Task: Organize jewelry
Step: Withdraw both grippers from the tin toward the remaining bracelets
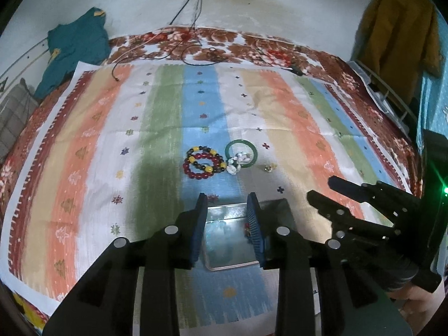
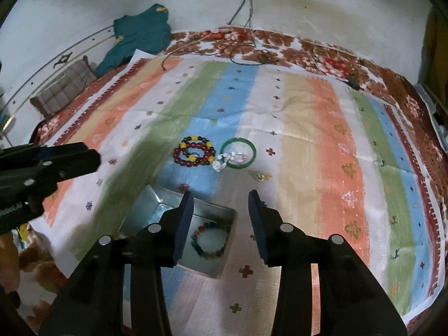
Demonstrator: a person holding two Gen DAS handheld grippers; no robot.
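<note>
On the striped cloth lie a red bead bracelet [image 1: 200,166] [image 2: 193,155] overlapped by a yellow-and-black one [image 1: 207,151], a green bangle [image 1: 241,153] [image 2: 238,152], a white shell bracelet [image 1: 233,165] [image 2: 221,163] and a small gold piece [image 1: 269,167] [image 2: 261,175]. An open metal tin [image 1: 232,266] [image 2: 152,204] sits nearer, with a multicoloured bead bracelet [image 2: 210,242] inside. My left gripper [image 1: 227,197] hovers open over the tin with nothing between its fingers. My right gripper [image 2: 221,194] is open over the tin's right edge, also holding nothing.
The cloth covers a floral blanket [image 1: 252,47] on a bed against a white wall. Cables [image 1: 193,53] trail across the far edge. A teal garment [image 1: 75,42] lies at the back left and a mustard garment [image 1: 397,30] hangs at the right.
</note>
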